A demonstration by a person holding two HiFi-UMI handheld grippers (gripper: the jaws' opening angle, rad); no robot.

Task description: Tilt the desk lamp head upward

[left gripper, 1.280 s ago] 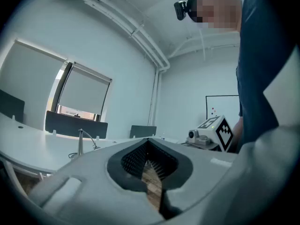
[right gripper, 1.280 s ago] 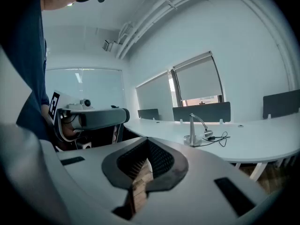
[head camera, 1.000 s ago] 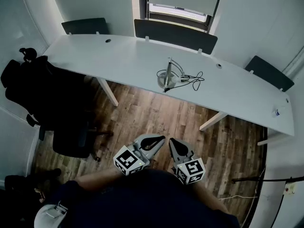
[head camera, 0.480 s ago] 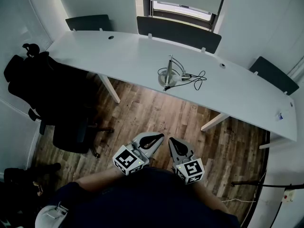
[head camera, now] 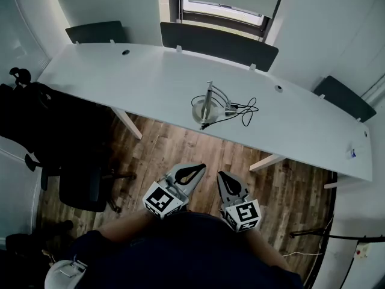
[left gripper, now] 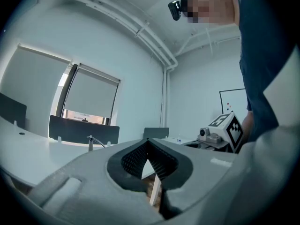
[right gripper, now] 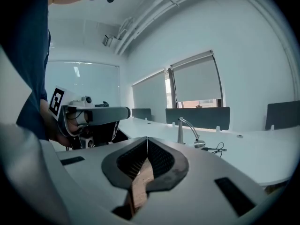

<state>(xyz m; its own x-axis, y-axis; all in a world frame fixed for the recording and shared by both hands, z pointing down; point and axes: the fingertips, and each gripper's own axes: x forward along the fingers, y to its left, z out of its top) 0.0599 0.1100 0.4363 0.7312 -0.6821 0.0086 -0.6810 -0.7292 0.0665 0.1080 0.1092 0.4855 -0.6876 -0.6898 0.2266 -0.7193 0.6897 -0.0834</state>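
Note:
A silver desk lamp (head camera: pixel 207 104) stands on the long white desk (head camera: pixel 120 77), its round base near the desk's front edge, its thin arm arching over to a small head that rests low by the black cable (head camera: pixel 243 110). In the right gripper view the desk lamp (right gripper: pixel 187 132) shows ahead, its head drooping to the desktop. In the left gripper view the lamp (left gripper: pixel 93 142) is a small shape far off. My left gripper (head camera: pixel 201 167) and right gripper (head camera: pixel 220 176) are both shut and empty, held close to my body over the wooden floor, well short of the desk.
Dark screen panels (head camera: pixel 216 44) line the desk's far edge under a window with blinds. A black office chair (head camera: pixel 72 161) stands at the left. Desk legs (head camera: pixel 126 122) come down to the plank floor. A small item (head camera: pixel 352 153) lies at the desk's right end.
The desk and lamp have come nearer and shifted left in the head view as I stepped forward. Both grippers stay shut side by side in front of me.

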